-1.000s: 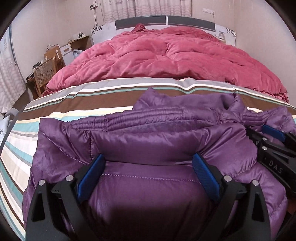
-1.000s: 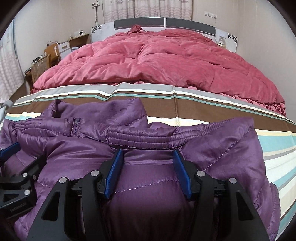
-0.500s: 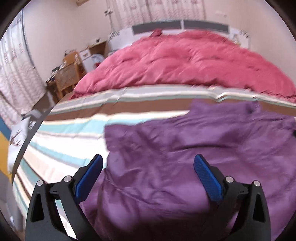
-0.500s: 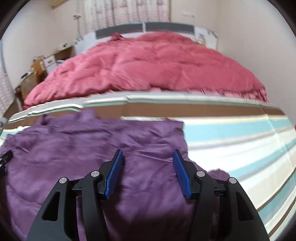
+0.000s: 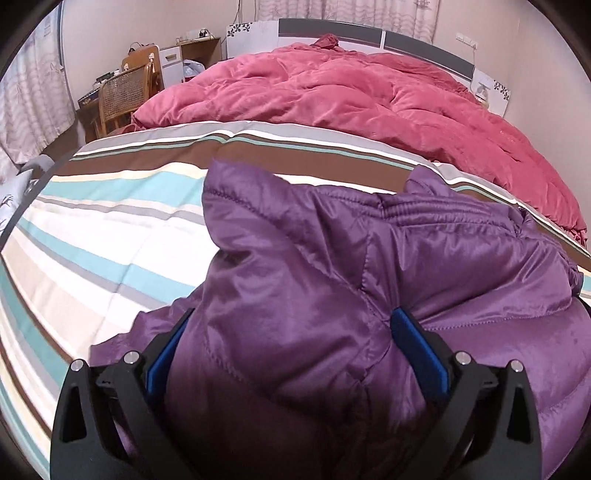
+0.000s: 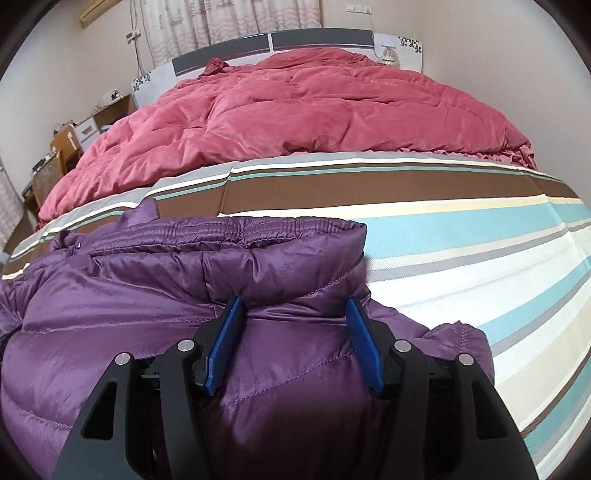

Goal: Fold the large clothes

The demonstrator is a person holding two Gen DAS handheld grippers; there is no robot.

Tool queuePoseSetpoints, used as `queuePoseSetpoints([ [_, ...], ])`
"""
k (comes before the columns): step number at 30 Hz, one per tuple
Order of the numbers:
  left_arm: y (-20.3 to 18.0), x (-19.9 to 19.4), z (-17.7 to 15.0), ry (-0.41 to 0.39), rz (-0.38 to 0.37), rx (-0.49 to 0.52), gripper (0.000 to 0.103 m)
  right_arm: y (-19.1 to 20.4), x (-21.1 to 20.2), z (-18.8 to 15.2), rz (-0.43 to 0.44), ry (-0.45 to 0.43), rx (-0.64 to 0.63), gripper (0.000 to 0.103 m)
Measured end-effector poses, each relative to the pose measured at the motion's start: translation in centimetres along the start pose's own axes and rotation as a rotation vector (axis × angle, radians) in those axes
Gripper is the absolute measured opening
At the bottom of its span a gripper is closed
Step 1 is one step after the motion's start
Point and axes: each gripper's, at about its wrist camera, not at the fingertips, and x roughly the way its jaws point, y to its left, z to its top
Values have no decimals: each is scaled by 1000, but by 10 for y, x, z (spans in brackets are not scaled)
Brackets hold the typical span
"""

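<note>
A puffy purple jacket (image 5: 314, 277) lies folded on the striped bedsheet (image 5: 110, 240), its elastic hem toward the far side. My left gripper (image 5: 291, 317) presses down on the jacket's left edge. Its jaws are opening and stand very wide, and quilted fabric bulges between them without being pinched. In the right wrist view the jacket (image 6: 147, 295) ends just right of my right gripper (image 6: 294, 301). That gripper is half open on the right edge, with a puffed ridge of fabric rising between its blue pads (image 6: 225, 339). Neither gripper shows in the other's view.
A rumpled red duvet (image 5: 332, 92) covers the far half of the bed up to the headboard (image 5: 369, 33). A wicker chair (image 5: 122, 92) and a desk stand at the far left. Bare striped sheet (image 6: 461, 258) stretches to the right of the jacket.
Both grippers have slid outward across the jacket, left gripper to its left edge and right gripper to its right edge. The right gripper has dropped out of the left wrist view.
</note>
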Motion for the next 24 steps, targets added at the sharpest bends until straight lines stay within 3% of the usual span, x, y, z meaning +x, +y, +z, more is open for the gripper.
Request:
queuePoseSetpoints([
  [5,13,-34,-14,-11,-16,-30,101,5,-23,0,-22,-10,-36,58],
  [12,57,-70,-42,-45,-24,-139,101,23,-76,-18,51,-55,-83,58],
  [15,75,-74,-56,-31,-53,-196,101,30,-95,-27,80,-64,-89,58],
  [19,86,-71,-75,-7,-65,-202,101,39,-115,-40,118,-71,-90,58],
  [23,92,-73,-90,-2,-141,-235,101,44,-130,-52,148,-83,-90,58],
  [24,93,-75,-93,-7,-159,-240,101,45,-133,-54,160,-86,-84,52],
])
